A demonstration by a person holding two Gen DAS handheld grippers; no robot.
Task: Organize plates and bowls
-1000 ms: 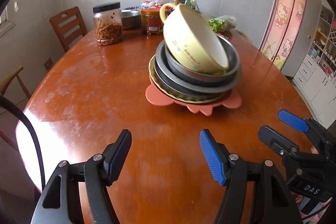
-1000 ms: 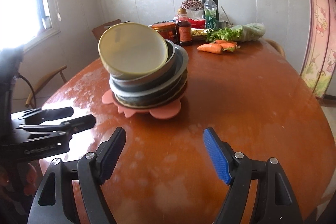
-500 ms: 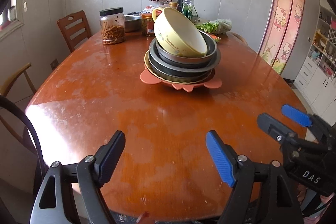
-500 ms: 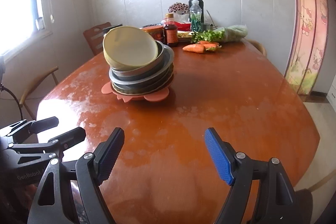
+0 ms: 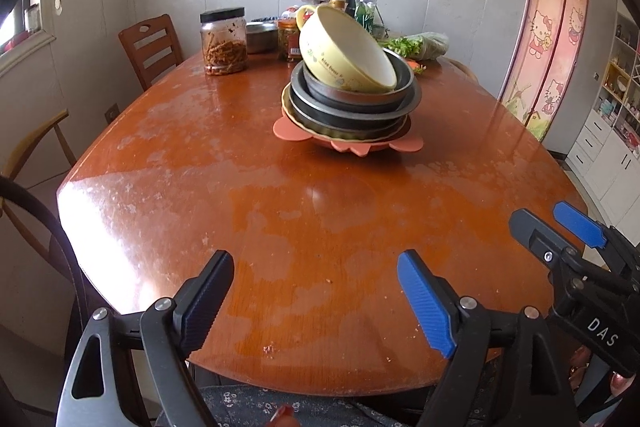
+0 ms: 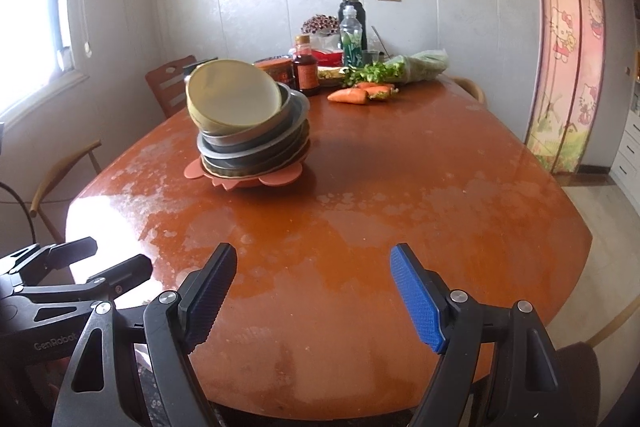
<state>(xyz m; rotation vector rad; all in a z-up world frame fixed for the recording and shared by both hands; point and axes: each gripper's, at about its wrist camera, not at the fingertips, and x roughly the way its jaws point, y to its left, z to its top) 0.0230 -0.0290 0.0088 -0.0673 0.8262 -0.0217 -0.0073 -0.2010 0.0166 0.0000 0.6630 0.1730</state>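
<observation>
A yellow bowl (image 5: 344, 51) lies tilted on top of a stack of grey metal plates and bowls (image 5: 352, 107) that rests on an orange flower-shaped mat (image 5: 292, 131) in the middle of the wooden table (image 5: 280, 227). The stack also shows in the right wrist view (image 6: 256, 143). My left gripper (image 5: 316, 291) is open and empty above the table's near edge. My right gripper (image 6: 312, 287) is open and empty, to the right of the left one and also well short of the stack.
At the table's far end stand a jar of pickles (image 5: 223, 41), a red-lidded jar (image 5: 289, 41), a sauce bottle (image 6: 306, 71), a water bottle (image 6: 352, 37), carrots (image 6: 360, 93) and greens (image 6: 404, 67). Wooden chairs (image 5: 150, 51) stand to the left.
Both grippers have drawn back from the stack toward the table's near edge; the stack looks smaller and farther. Both stay open and empty.
</observation>
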